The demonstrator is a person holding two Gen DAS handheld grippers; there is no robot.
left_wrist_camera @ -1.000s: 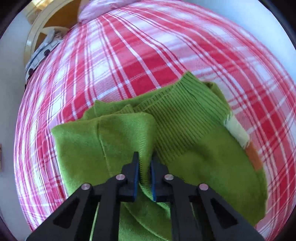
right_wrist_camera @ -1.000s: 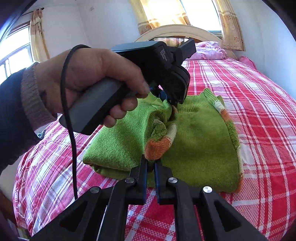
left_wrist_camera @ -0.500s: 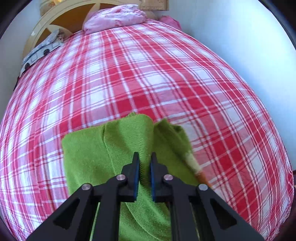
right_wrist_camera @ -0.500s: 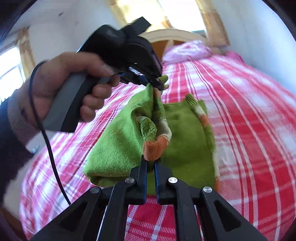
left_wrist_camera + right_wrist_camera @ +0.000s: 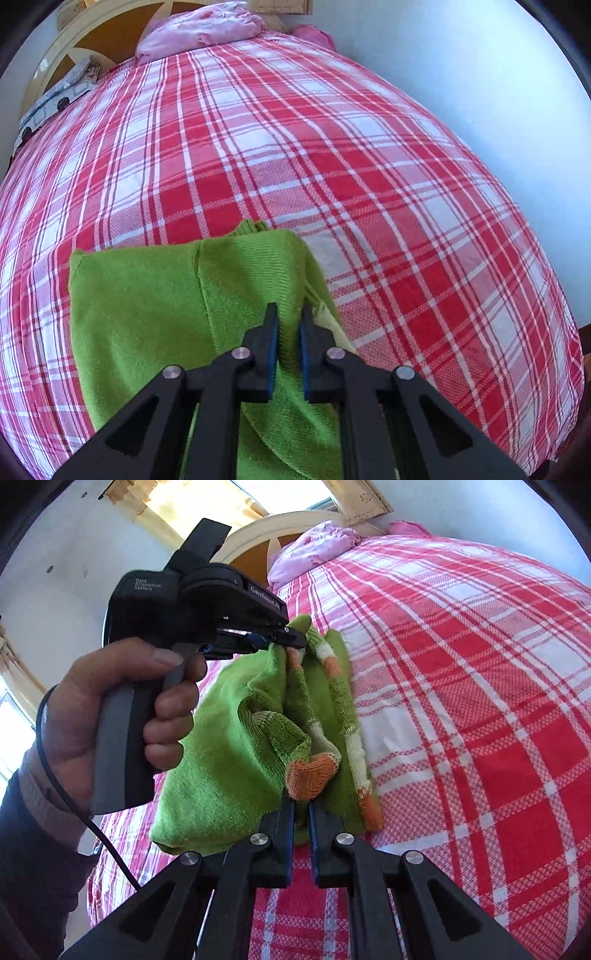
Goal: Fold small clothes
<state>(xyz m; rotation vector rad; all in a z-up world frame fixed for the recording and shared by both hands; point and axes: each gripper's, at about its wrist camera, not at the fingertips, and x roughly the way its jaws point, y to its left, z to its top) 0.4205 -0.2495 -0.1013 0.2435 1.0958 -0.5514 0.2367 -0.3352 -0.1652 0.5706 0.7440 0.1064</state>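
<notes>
A small green knit sweater (image 5: pixel 221 746) with orange and white striped cuffs is held up off the red plaid bed (image 5: pixel 480 709). My left gripper (image 5: pixel 287 314) is shut on a fold of the sweater (image 5: pixel 155 306); it also shows in the right wrist view (image 5: pixel 295 642), pinching the sweater's far edge. My right gripper (image 5: pixel 301 806) is shut on the near edge by the orange cuff (image 5: pixel 312 777). The sweater hangs folded between the two grippers, its lower part near the bed.
A pink pillow (image 5: pixel 199 31) and the cream and wood headboard (image 5: pixel 99 37) are at the far end of the bed. A white wall (image 5: pixel 461 74) runs along the bed's right side. A patterned cloth (image 5: pixel 55 103) lies at far left.
Both grippers have lifted the sweater's edges up and over toward the right side of the bed, so the spread sweater is now doubled and hanging between them.
</notes>
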